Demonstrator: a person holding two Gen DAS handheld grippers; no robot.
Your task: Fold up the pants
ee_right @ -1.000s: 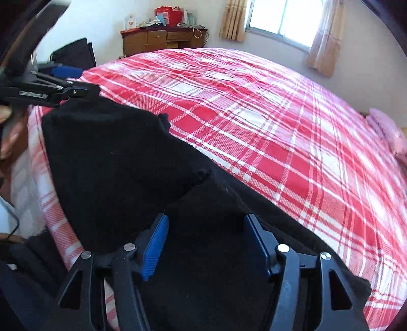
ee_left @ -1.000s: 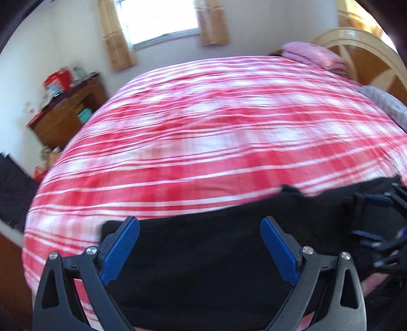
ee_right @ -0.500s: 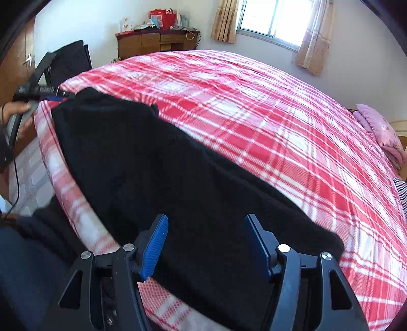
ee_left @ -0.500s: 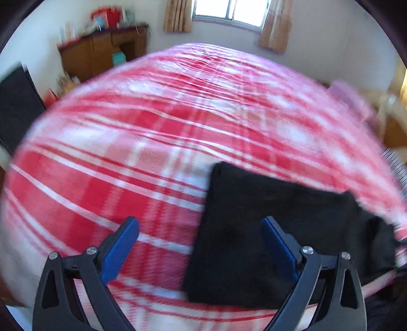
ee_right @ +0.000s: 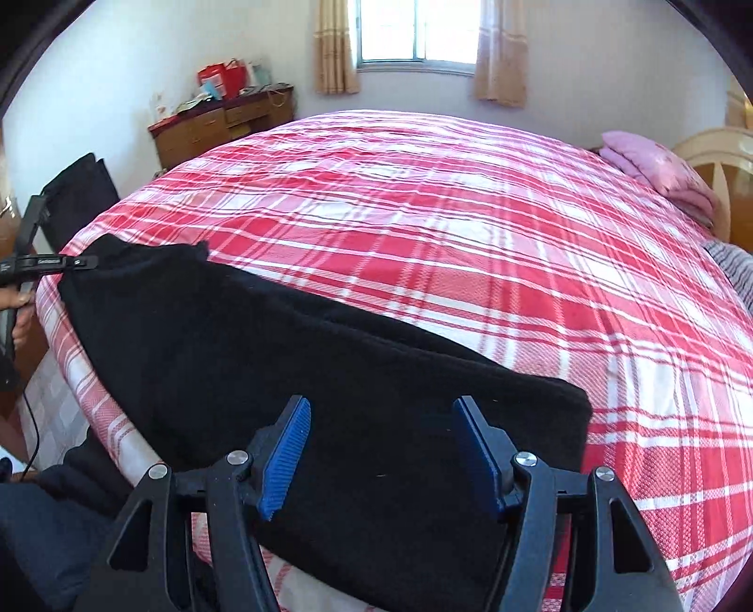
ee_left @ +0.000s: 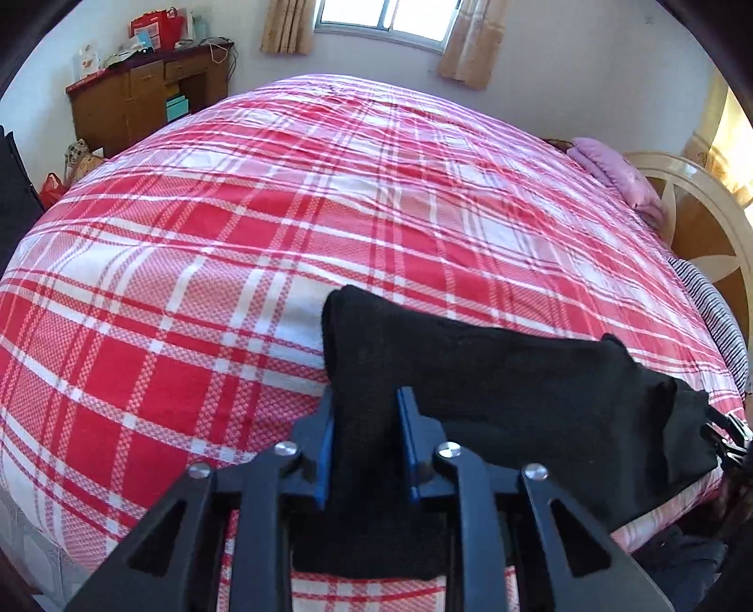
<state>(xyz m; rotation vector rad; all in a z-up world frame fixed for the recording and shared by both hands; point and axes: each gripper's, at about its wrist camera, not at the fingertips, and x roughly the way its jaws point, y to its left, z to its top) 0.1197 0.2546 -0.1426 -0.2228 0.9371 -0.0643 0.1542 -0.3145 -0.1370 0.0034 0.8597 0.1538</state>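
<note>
Along the near edge of the plaid bed (ee_left: 235,245) lie the black pants (ee_right: 282,358); the left gripper (ee_left: 364,442) has just closed, pinching one end, while the right gripper (ee_right: 381,452) hovers half-open over the other end, gripping nothing.

Both wrist views look steeply down from close above the bed's (ee_left: 329,212) near edge toward the window (ee_right: 419,28); both share the pants (ee_left: 494,376).

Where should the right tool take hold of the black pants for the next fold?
Take the black pants at the free end near their rounded corner, coming from above and in front so the open right tool straddles the edge. That end lies flat and unheld; the left tool, its jaws just closing, already pinches the other end.
</note>
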